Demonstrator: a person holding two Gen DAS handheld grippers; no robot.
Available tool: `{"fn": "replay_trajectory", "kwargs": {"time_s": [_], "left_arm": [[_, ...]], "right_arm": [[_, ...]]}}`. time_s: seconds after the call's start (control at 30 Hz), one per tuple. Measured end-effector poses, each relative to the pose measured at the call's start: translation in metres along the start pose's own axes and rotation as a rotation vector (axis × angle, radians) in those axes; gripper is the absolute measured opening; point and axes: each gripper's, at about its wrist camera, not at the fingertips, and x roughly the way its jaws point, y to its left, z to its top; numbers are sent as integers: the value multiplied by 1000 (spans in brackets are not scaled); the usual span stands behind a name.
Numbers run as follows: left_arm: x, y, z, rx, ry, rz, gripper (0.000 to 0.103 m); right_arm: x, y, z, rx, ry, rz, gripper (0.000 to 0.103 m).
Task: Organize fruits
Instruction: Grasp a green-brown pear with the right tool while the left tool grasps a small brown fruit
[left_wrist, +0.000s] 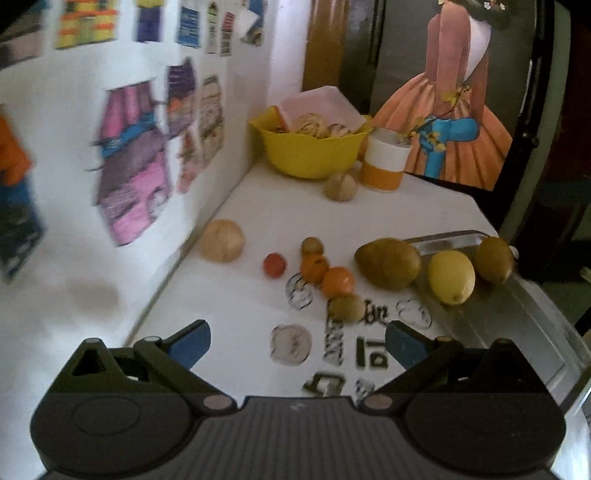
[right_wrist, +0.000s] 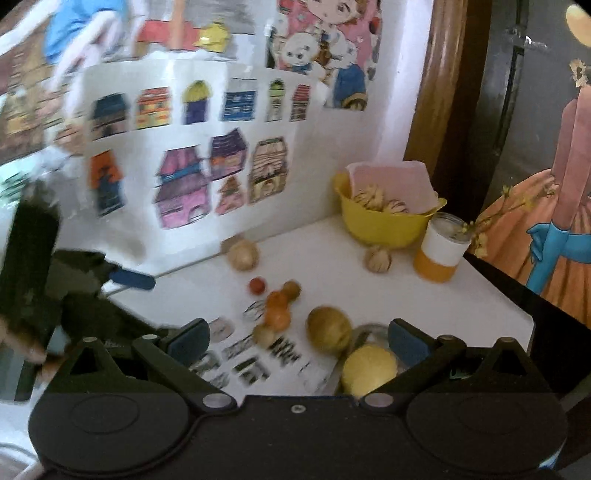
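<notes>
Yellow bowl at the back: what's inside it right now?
The yellow bowl holds a tilted pink container and at least two pale, striped round items beside it. Whatever lies beneath them, deeper in the bowl, is covered.

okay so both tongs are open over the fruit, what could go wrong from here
1. The lemon and the fruit behind it sit on the sloped metal tray at the table's edge; a nudge might roll them off.
2. The oranges and small fruits touch in a tight cluster, so closing on one could scatter the rest.
</notes>
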Motion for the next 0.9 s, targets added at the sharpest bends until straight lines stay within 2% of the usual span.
{"fn": "replay_trajectory", "kwargs": {"time_s": [0.13, 0.27, 0.43, 0.53, 0.73, 0.8, 0.83, 0.9], "left_arm": [[25, -13, 0, 30, 8, -5, 102], [44, -21, -2, 62, -2, -4, 102], [60, -25, -3, 85, -14, 8, 102], [65, -26, -2, 89, -21, -7, 96], [74, -26, -1, 81, 6, -57, 71], [77, -27, -2, 76, 19, -66, 56], [79, -28, -2, 76, 18, -66, 54], [79, -29, -2, 80, 11, -58, 43]], "right_arm": [[47, -19, 7, 7, 42, 24, 102], [89, -33, 3, 58, 87, 69, 97], [120, -38, -8, 68, 124, 92, 90], [130, -42, -12, 76, 133, 110, 85], [144, -41, -16, 41, 154, 125, 69], [148, -41, -18, 34, 162, 123, 64], [150, -41, -19, 31, 165, 118, 61], [154, -41, -22, 34, 172, 108, 57]]}}
